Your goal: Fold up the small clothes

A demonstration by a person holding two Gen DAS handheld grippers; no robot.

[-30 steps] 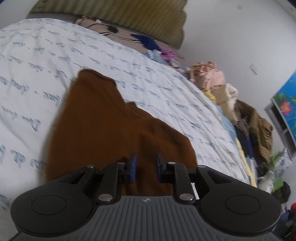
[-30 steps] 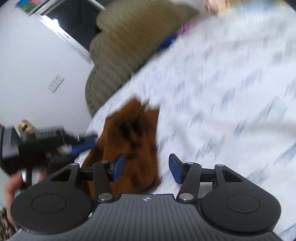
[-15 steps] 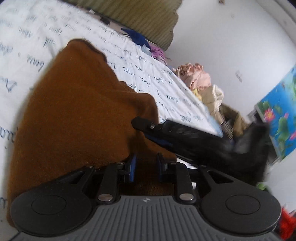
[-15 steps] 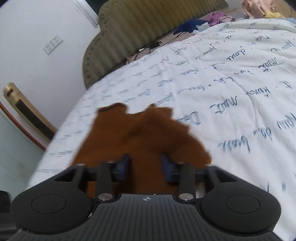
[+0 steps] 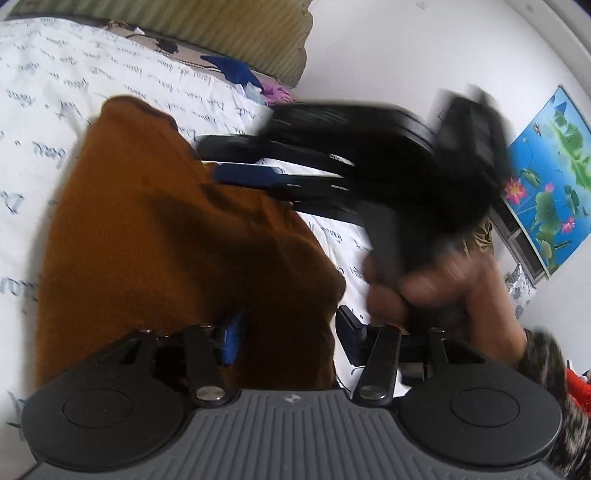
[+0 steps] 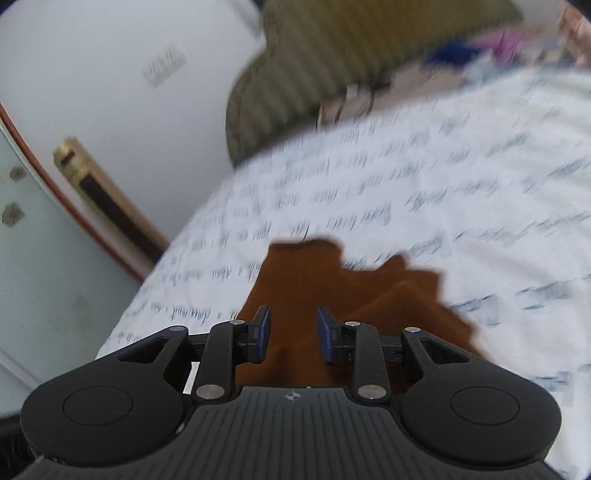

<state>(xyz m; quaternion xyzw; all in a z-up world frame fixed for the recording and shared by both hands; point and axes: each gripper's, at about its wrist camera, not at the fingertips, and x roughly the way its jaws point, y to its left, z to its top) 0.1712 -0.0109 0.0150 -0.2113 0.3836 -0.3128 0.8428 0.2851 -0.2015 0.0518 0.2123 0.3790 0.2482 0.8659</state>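
Left wrist view: left gripper low over the near edge of the brown garment, jaws opening. Cloth sits in the gap between the blue pads, but the right pad stands clear of it over the sheet, so nothing is pinched. Garment lies flat on the bed sheet, white with blue script print, running up and left from the gripper. Right gripper crosses the frame above it, blurred, fingers pointing left over the garment's far edge; the person's hand grips its handle, patterned sleeve at the wrist.

Right wrist view: right gripper jaws opening, partly spread, pads above the brown cloth, nothing clamped between them. Garment spreads ahead and to the right of it on the sheet, far edge uneven. Frame is blurred.

Further out: ribbed olive headboard, loose clothes at its foot, white wall, lotus picture on the right.
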